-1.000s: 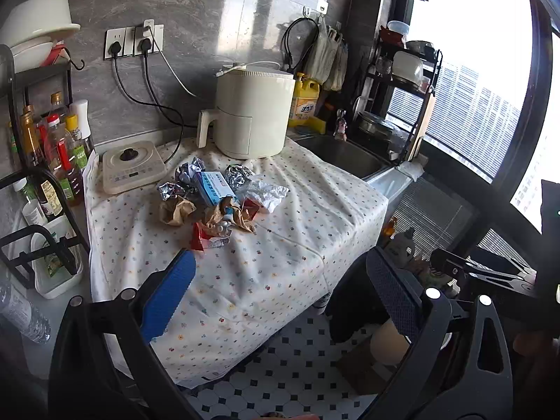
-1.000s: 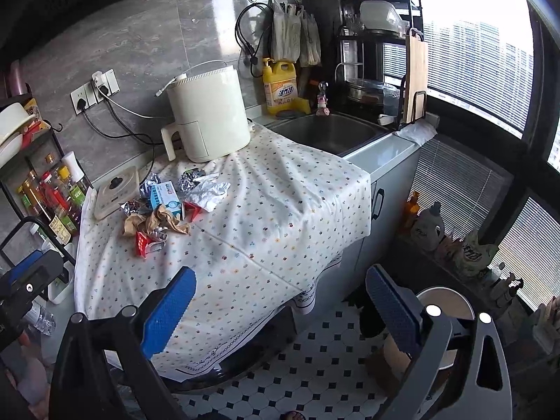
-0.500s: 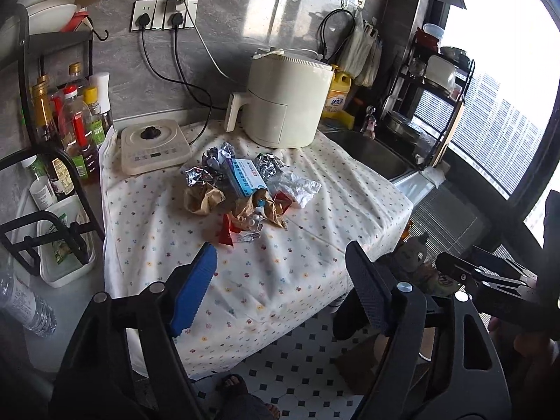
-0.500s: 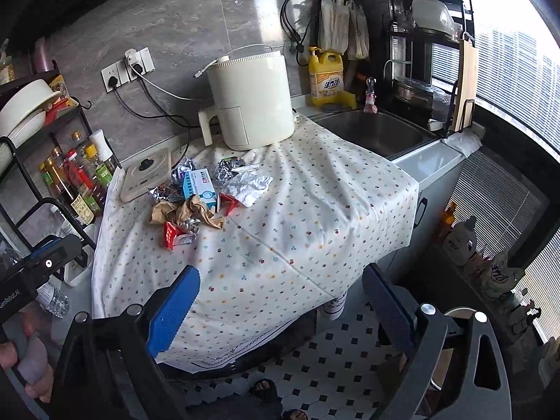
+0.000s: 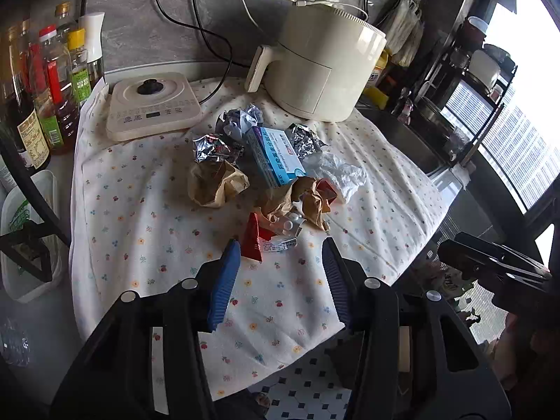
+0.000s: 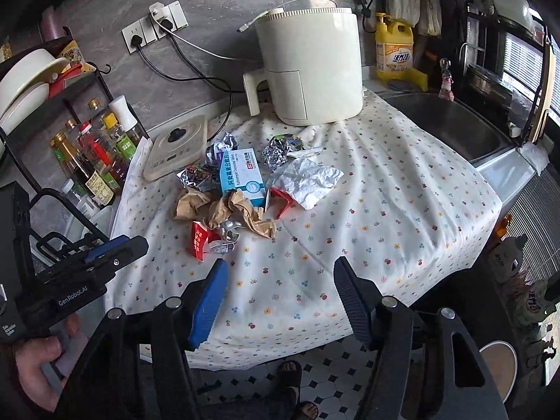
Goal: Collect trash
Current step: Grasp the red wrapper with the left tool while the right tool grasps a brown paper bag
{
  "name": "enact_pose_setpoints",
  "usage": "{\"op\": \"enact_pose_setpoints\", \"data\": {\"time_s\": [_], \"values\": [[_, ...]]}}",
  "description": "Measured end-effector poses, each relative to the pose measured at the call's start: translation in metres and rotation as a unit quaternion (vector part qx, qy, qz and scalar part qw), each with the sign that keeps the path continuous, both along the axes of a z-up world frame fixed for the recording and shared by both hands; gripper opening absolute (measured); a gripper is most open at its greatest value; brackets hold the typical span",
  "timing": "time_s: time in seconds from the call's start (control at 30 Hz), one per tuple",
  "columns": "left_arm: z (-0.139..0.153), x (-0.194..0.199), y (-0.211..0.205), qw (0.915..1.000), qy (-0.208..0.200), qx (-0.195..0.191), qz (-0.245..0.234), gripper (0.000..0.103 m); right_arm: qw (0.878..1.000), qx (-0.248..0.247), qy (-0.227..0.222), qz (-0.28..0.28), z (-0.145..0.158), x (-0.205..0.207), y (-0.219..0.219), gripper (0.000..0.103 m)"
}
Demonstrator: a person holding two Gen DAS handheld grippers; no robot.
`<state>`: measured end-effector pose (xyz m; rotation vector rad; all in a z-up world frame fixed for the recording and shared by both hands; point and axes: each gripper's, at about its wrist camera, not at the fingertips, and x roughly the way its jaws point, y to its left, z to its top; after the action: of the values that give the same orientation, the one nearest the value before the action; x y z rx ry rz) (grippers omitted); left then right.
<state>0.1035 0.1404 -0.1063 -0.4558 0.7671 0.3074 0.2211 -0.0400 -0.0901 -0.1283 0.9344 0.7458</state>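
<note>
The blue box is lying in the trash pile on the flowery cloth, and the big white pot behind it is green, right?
Not quite. The blue box does lie in the trash pile on the flowery cloth, but the big pot behind it is cream white, not green. The right wrist view shows it clearly.

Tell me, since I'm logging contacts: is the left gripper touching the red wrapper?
Apart. In the right wrist view the left gripper hangs left of the red wrapper, with bare tablecloth between them; its jaws are closing on nothing.
</note>
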Motion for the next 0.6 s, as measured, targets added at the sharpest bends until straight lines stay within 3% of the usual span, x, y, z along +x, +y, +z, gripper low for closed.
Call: {"op": "enact_pose_setpoints", "data": {"time_s": [0.17, 0.43, 0.5, 0.57, 0.6], "values": [[-0.031, 0.032, 0.024, 0.9994, 0.03, -0.016, -0.006, 0.046, 0.999, -0.005, 0.034, 0.016, -0.017, 0.019, 0.03, 0.051], [-0.068, 0.065, 0.04, 0.9968, 0.069, -0.035, -0.02, 0.045, 0.998, -0.012, 0.044, 0.041, -0.032, 0.036, 0.075, 0.051], [-0.073, 0.068, 0.043, 0.9961, 0.075, -0.041, -0.023, 0.038, 0.998, -0.014, 0.046, 0.045, -0.036, 0.041, 0.086, 0.051], [-0.077, 0.068, 0.047, 0.9952, 0.079, -0.05, -0.028, 0.022, 0.998, -0.016, 0.047, 0.049, -0.041, 0.045, 0.096, 0.051], [-0.078, 0.067, 0.048, 0.9949, 0.079, -0.054, -0.032, 0.018, 0.997, -0.017, 0.047, 0.051, -0.043, 0.047, 0.101, 0.051]]}}
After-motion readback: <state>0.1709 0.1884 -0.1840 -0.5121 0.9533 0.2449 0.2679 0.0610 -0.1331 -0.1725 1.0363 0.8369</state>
